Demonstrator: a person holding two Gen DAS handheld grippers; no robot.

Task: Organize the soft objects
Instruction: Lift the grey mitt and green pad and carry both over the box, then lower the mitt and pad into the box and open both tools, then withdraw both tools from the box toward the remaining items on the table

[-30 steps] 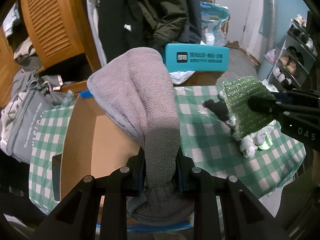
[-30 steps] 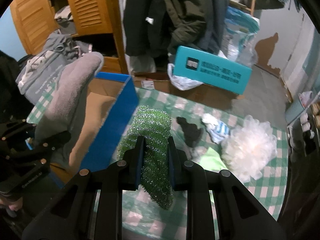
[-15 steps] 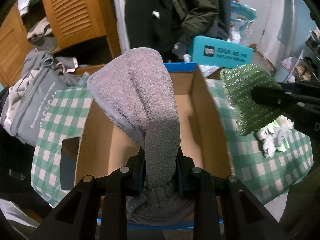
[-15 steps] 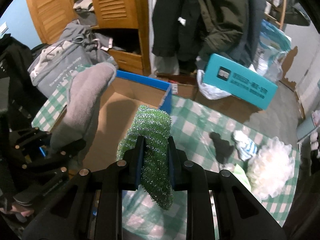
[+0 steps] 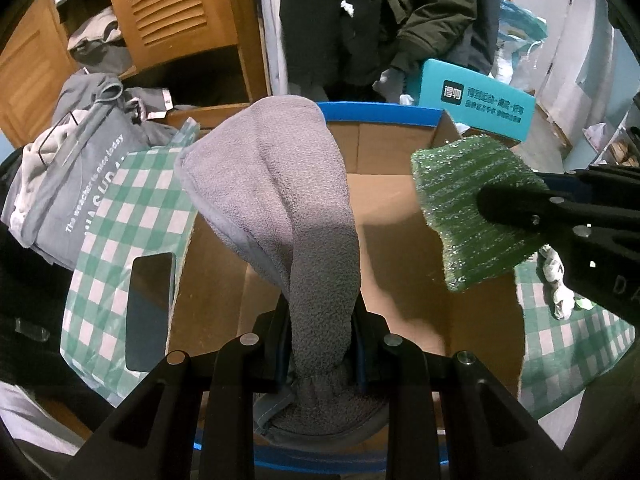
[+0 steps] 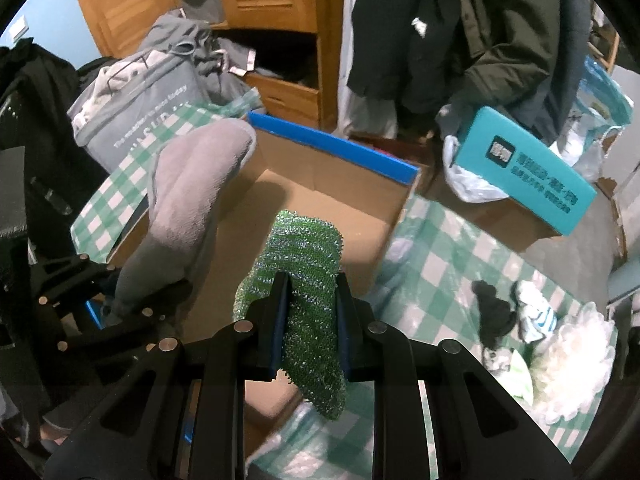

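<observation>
Grey fleece towel (image 5: 288,208) pinched in left gripper (image 5: 320,344), jaws clamped tight on narrow bunched end, rest flopping up and over above open cardboard box (image 5: 400,216). Left wrist view: box floor bare brown corrugate, blue rim, sat on green-check cloth over counter (image 5: 120,208). Black phone (image 5: 150,312) flat just beside box's left wall; keep clear of it. Best bet: lower until towel's loose end meets box floor, then release, so nothing drapes over rim. Green scouring sponge (image 5: 468,208) hanging over right side of box, held by right gripper (image 5: 516,216).

Right wrist view: right gripper (image 6: 310,320) closed narrowly on sponge (image 6: 304,280), pads squeezing its middle. Sponge glittery, coarse mesh, slab-shaped, springy; likely to bounce, so drop low and inside the wall rather than at the edge. Towel (image 6: 192,208) plush, limp, no shape of its own. More soft items waiting on check cloth at right: white mesh bath pouf (image 6: 576,368), black sock-like scrap (image 6: 494,312), small white-blue cloth (image 6: 534,316).
</observation>
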